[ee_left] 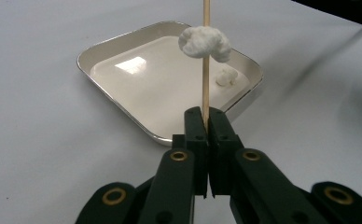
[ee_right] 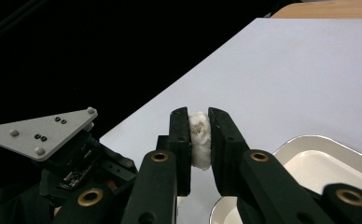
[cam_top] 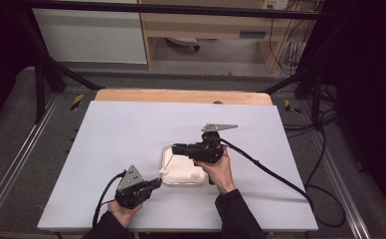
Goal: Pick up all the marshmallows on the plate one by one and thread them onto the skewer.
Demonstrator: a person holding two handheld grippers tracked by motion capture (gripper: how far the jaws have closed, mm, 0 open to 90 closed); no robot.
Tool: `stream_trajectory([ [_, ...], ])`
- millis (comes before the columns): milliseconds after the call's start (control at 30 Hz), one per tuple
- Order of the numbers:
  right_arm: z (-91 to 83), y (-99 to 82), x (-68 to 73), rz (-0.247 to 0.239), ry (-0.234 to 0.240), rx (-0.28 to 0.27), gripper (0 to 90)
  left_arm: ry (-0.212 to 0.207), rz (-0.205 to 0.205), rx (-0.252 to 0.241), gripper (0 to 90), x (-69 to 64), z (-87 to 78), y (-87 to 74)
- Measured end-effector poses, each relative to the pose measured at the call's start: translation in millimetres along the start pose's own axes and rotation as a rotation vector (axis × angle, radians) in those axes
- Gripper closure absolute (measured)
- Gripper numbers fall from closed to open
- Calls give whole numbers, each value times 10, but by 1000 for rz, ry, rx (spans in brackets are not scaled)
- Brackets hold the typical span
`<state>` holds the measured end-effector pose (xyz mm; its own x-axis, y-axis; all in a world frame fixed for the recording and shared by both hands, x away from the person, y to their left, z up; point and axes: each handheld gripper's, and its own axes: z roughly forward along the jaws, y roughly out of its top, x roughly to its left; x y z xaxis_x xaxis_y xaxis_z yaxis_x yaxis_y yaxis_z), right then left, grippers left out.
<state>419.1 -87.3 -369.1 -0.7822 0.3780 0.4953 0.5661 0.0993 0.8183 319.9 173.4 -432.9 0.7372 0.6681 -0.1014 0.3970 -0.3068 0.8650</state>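
1. High view: a white-topped bench point(cam_top: 131, 149) runs across the frame, with a wooden edge along its far side. A person's two forearms come in from the bottom. A shallow white tray point(cam_top: 183, 175) lies on the bench near its middle, a little toward the person. The left gripper point(cam_top: 153, 184) sits just left of the tray, pointing toward it. From its tip a thin wooden skewer point(cam_top: 166, 162) slants up and away over the tray's left edge, with a small white lump point(cam_top: 163, 172) low on the stick. The right gripper point(cam_top: 177, 148) hovers over the tray's far side, pointing left; what it carries is too small to tell here.

2. Left gripper view: the fingers point(ee_left: 194, 128) are pressed together on the lower end of the skewer point(ee_left: 206, 84), which stands upright between them. A white, fluffy marshmallow-like lump point(ee_left: 205, 43) is threaded onto the stick above the fingers. Behind lies the tray point(ee_left: 118, 98), its rim metallic and its floor glossy white. A second small white piece point(ee_left: 226, 77) rests inside the tray near its far right corner.

3. Right gripper view: the fingers point(ee_right: 179, 135) are clamped on another white, soft piece point(ee_right: 199, 139), squeezed flat between them. Below right is a corner of the tray point(ee_right: 305, 144). At lower left is the left gripper's grey plate point(ee_right: 44, 132).
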Motion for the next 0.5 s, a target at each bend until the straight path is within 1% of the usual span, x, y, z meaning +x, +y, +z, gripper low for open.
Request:
stream_trajectory([
  [167,10,-19,8,-8,-5,2,809,2,-2,5,882,-3,3,-2],
  [500,36,-52,13,-15,1,1,810,2,-3,7,882,-8,2,-1],
])
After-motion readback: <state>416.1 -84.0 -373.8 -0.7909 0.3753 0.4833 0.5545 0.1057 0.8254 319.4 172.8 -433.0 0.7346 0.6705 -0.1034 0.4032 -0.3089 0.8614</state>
